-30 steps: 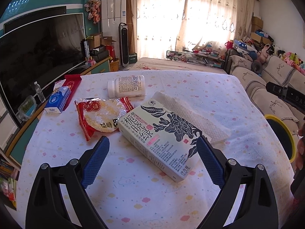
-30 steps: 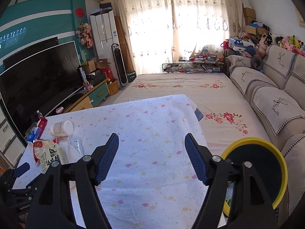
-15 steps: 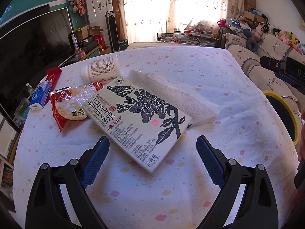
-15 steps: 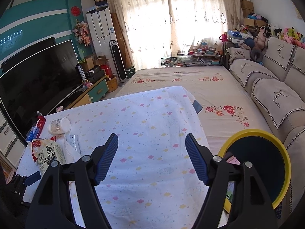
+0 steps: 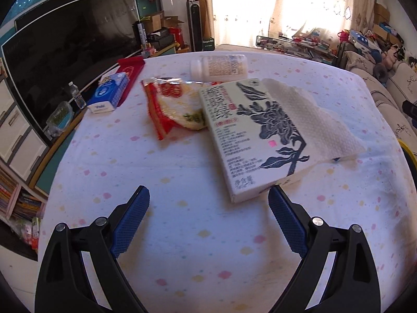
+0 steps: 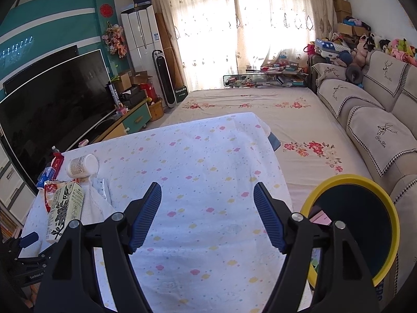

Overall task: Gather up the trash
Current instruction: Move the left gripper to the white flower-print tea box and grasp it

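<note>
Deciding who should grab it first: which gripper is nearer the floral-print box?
Left. The left gripper hovers open just short of the floral-print box, its right finger near the box's corner. The right gripper is open over bare tablecloth, with the box off to its left.

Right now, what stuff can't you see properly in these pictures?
- Bin, right wrist view: the gripper's arm covers most of what's inside; only a pink corner shows.
- Paper towel, left wrist view: the box lies on its near part.
- Box print: blurred, can't be read.
- Snack bag, left wrist view: blurred; the box hides one edge.
- Bottle label: too small.
</note>
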The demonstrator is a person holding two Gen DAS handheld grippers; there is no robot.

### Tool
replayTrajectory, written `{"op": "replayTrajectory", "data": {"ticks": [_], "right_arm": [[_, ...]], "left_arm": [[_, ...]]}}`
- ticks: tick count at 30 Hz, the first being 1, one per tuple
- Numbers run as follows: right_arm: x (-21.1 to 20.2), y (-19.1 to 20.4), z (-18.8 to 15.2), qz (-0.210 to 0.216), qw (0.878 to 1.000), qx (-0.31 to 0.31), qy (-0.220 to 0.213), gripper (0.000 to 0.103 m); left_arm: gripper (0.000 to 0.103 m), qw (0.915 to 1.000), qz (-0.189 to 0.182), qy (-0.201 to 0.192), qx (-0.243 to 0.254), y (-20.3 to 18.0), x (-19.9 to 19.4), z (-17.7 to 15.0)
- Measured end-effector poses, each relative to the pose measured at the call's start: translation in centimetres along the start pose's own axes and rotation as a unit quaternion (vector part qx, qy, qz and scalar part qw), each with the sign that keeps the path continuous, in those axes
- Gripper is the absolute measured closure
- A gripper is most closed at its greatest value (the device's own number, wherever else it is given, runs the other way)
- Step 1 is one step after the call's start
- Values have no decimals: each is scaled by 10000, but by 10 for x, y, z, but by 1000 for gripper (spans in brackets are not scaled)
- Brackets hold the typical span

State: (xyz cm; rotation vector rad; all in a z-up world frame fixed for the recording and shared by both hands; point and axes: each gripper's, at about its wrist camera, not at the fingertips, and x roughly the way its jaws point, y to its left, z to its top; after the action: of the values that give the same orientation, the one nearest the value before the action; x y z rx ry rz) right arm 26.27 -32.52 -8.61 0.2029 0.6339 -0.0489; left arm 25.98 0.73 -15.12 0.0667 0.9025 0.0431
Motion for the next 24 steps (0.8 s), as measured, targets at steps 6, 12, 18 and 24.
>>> {"op": "replayTrajectory", "data": {"ticks": [6,12,18,24], "right_arm": [[2,2,-1,-1,10000,-19,47,34],[5,1,-1,-27,10000,-24,82,34],[7,1,-1,24,9999,-6,107,34],[6,2,-1,75,9999,-8,106,33]], "left_arm": [[12,9996,-145,-31,-232,8,-6,0],[8,9991,-280,-296,70,-33,-14,21],[8,9999,135,-65,10,-40,10,44],[9,9997,40,143,-173,-34,30,49]]}}
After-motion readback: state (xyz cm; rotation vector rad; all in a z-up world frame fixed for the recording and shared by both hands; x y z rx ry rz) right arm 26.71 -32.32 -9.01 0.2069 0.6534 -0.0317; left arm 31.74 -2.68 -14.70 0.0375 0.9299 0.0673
